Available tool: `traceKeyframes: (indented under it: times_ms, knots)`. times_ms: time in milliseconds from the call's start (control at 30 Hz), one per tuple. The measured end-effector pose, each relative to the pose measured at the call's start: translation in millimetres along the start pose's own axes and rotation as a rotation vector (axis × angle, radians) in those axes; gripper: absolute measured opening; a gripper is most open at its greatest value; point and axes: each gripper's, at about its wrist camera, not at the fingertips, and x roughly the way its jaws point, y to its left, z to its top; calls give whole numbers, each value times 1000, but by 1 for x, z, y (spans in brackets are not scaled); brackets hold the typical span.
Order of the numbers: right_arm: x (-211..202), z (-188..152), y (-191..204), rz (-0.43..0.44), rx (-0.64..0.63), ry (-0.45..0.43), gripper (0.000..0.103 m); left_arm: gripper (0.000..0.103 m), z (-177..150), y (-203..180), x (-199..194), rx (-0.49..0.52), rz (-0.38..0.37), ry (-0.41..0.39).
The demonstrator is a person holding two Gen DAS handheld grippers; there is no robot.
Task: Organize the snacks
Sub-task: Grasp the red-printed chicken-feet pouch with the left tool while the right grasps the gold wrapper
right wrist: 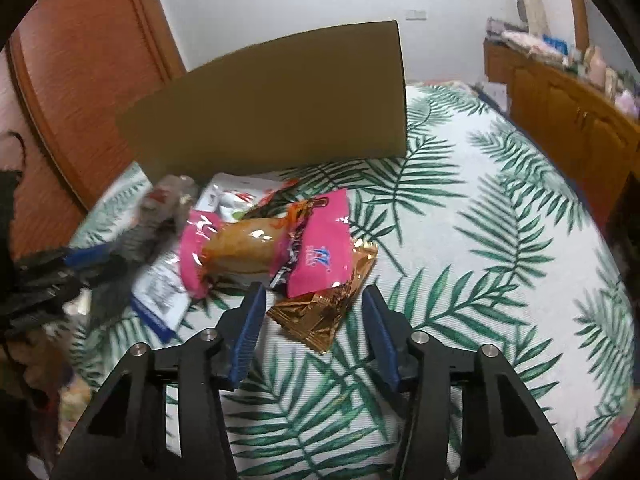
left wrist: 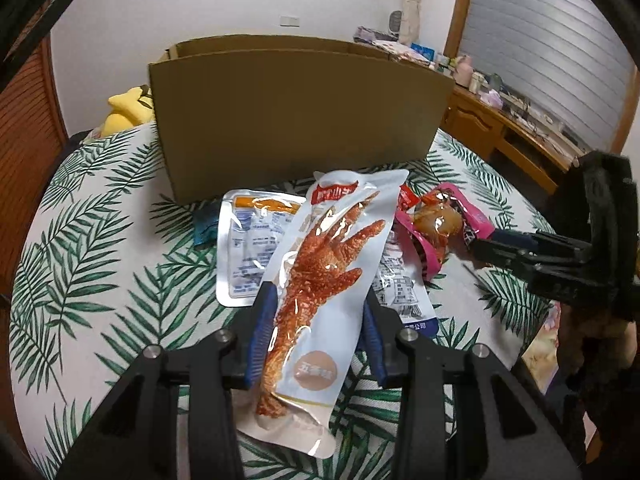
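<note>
Early days: left gripper (left wrist: 316, 334) jaws clamp the chicken-foot pack (left wrist: 320, 280), lifted short of the box (left wrist: 296, 120) (inside unseen), right gripper (right wrist: 314, 334) jaws part-open around the gold packet (right wrist: 324, 312), remaining snacks lie on the bed (right wrist: 480, 240).

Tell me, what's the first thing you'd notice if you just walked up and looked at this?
The long white chicken-foot snack packet jumps out, pinched between the left gripper's blue fingers over the leafy tablecloth. Behind it stands a big open cardboard box. To the right, a bright pink packet lies on a shiny gold packet, right ahead of the open right gripper.
</note>
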Motion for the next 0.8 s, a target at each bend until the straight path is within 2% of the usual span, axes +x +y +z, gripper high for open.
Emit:
traceKeyframes:
  times_ms: [100, 167, 200, 233, 333, 467, 600, 800]
  knots:
    - [-3, -4, 0, -32, -25, 7, 39, 35, 0, 4, -7, -12, -11, -14]
    - [-5, -5, -5, -53, -20, 11, 30, 23, 1, 4, -12, -16, -22, -30]
    - [-5, -5, -7, -59, -20, 12, 30, 21, 3, 4, -14, -14, -15, -33]
    - [-6, -5, -9, -65, -20, 11, 30, 13, 4, 3, -15, -10, -12, -36]
    - [-9, -5, -14, -67, 1, 10, 28, 12, 7, -1, -16, 26, 21, -16]
    - [-8, -5, -15, -80, -10, 15, 27, 12, 8, -4, -14, 52, 21, 4]
    - [-10, -7, -18, -89, -12, 27, 25, 11, 10, -2, -15, 47, 23, 10]
    - [-8, -6, -21, -90, 3, 12, 27, 11, 12, 1, -15, 45, 19, 24]
